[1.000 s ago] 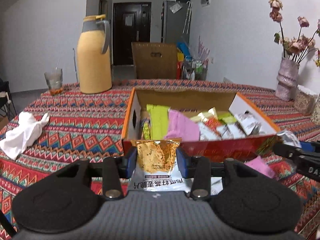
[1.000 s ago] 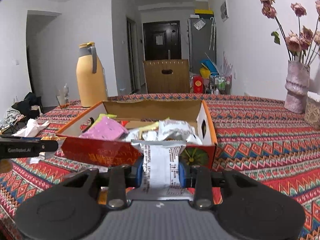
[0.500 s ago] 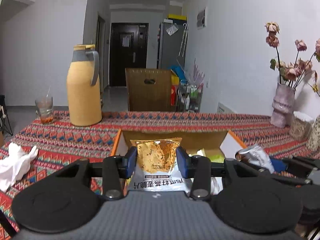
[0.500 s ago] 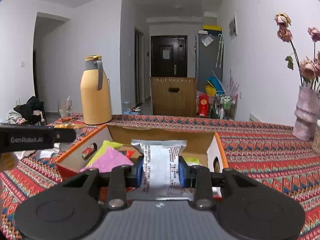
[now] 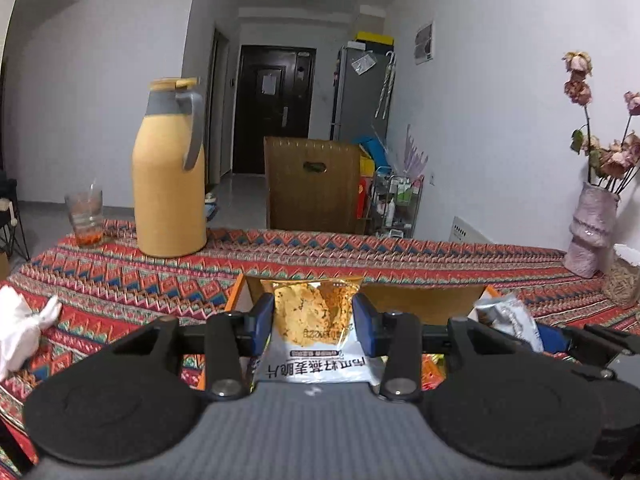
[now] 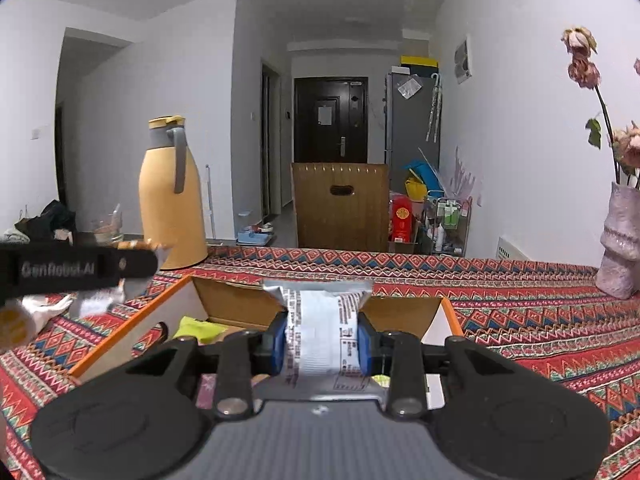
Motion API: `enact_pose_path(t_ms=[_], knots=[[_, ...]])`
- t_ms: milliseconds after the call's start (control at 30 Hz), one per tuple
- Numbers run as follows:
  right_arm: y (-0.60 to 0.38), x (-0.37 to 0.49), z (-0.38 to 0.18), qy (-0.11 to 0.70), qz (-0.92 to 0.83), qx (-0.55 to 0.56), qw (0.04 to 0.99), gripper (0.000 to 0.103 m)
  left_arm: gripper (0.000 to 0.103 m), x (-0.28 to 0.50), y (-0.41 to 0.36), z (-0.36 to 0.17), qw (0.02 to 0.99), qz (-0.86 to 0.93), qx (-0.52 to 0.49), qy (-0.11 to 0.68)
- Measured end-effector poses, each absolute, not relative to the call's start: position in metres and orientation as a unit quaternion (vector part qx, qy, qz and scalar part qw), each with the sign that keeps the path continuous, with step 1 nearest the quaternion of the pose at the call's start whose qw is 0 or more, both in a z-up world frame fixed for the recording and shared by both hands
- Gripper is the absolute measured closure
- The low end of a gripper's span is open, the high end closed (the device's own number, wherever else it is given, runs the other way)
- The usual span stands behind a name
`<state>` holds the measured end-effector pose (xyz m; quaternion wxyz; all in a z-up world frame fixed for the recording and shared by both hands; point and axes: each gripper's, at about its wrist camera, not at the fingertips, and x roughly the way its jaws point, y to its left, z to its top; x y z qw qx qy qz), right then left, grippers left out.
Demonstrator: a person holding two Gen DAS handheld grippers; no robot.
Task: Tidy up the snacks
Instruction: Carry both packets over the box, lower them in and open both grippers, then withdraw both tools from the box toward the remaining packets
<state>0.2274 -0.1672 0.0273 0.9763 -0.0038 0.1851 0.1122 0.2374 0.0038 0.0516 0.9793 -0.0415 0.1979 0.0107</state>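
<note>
My left gripper (image 5: 313, 316) is shut on a snack packet with golden crisps printed on it (image 5: 312, 320), held over the open cardboard box (image 5: 424, 300). In the right wrist view my right gripper (image 6: 320, 338) is shut on a silver and white snack packet (image 6: 318, 332) above the same orange-rimmed box (image 6: 132, 340), where a yellow-green packet (image 6: 200, 326) shows inside. The right gripper's silver packet (image 5: 506, 320) appears at the right of the left wrist view. The left gripper's dark finger (image 6: 80, 268) crosses the left side of the right wrist view.
On the patterned tablecloth (image 5: 120, 280) stand a yellow thermos jug (image 5: 170, 176) and a drinking glass (image 5: 85, 212) at the back left. A white crumpled cloth (image 5: 20, 324) lies at the left. A pink vase with dried flowers (image 5: 592, 232) stands at the right. A wooden chair back (image 6: 340, 208) rises behind the table.
Both grippers have moved forward and slightly up, from in front of the box to over it, each still holding its packet. The box's contents have dropped out of the left view.
</note>
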Motion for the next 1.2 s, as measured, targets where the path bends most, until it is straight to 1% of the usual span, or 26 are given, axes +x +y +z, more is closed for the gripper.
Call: enact_pose_path(t_ms=[167, 367, 433, 500, 533, 567, 600, 633, 667, 700, 733, 767, 1200], knots=[[-0.171, 0.242, 0.006, 0.199, 0.111, 0.007, 0.974, 0.07, 0.06, 0.247, 0.012, 0.033, 0.978, 0.015, -0.043, 0.204], [-0.169, 0.246, -0.002, 0.216, 0.119, 0.0, 0.969, 0.07, 0.06, 0.251, 0.014, 0.022, 0.976, 0.008, -0.044, 0.214], [-0.168, 0.246, -0.003, 0.218, 0.121, -0.001, 0.969, 0.07, 0.058, 0.251, 0.015, 0.021, 0.976, 0.004, -0.049, 0.214], [-0.168, 0.246, -0.003, 0.218, 0.12, 0.0, 0.969, 0.069, 0.052, 0.249, 0.018, 0.022, 0.976, 0.007, -0.057, 0.209], [-0.17, 0.246, -0.003, 0.217, 0.118, 0.001, 0.969, 0.067, 0.045, 0.247, 0.019, 0.023, 0.977, 0.006, -0.061, 0.206], [-0.172, 0.245, -0.002, 0.216, 0.117, 0.002, 0.969, 0.056, 0.038, 0.246, 0.02, 0.024, 0.977, 0.008, -0.065, 0.203], [-0.173, 0.244, -0.001, 0.214, 0.115, 0.003, 0.97, 0.036, 0.02, 0.244, 0.021, 0.026, 0.978, 0.014, -0.066, 0.198], [-0.173, 0.242, -0.001, 0.212, 0.112, 0.003, 0.971, 0.028, 0.005, 0.241, 0.021, 0.027, 0.979, 0.024, -0.065, 0.191], [-0.174, 0.241, 0.0, 0.209, 0.108, 0.003, 0.972, 0.015, 0.0, 0.239, 0.022, 0.028, 0.98, 0.034, -0.065, 0.185], [-0.174, 0.241, 0.001, 0.207, 0.105, 0.003, 0.973, 0.009, 0.0, 0.238, 0.022, 0.03, 0.981, 0.039, -0.066, 0.181], [-0.175, 0.24, 0.001, 0.205, 0.104, 0.006, 0.973, 0.007, 0.0, 0.237, 0.023, 0.031, 0.98, 0.041, -0.068, 0.181], [-0.176, 0.241, 0.001, 0.206, 0.103, 0.008, 0.973, 0.001, 0.0, 0.237, 0.024, 0.032, 0.98, 0.042, -0.07, 0.182], [-0.182, 0.245, -0.001, 0.21, 0.093, 0.021, 0.973, 0.0, 0.0, 0.236, 0.024, 0.034, 0.979, 0.042, -0.073, 0.184]])
